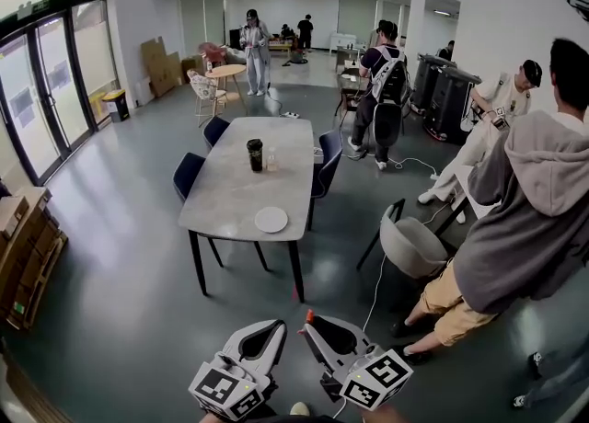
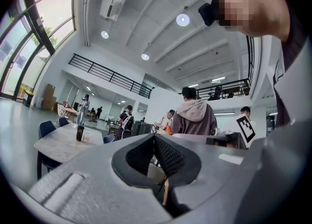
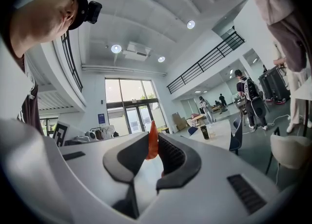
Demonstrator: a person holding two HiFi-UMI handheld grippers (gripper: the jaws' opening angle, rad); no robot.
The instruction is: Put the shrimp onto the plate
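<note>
A white plate (image 1: 271, 220) lies near the front end of a long grey table (image 1: 230, 191), well ahead of both grippers. An orange shrimp (image 3: 152, 142) stands between the jaws of my right gripper (image 3: 152, 139), which is shut on it. In the head view its orange tip (image 1: 309, 314) pokes out of the right gripper (image 1: 307, 325) at the bottom edge. My left gripper (image 1: 278, 326) hangs beside it, its jaws closed together with nothing between them (image 2: 154, 138). Both grippers are off the table, over the floor.
A dark cup (image 1: 255, 154) and a small glass (image 1: 272, 162) stand mid-table. Dark blue chairs (image 1: 188, 176) flank the table. A person in a grey hoodie (image 1: 529, 200) and a white chair (image 1: 411, 245) are at right. Wooden crates (image 1: 23, 251) sit at left.
</note>
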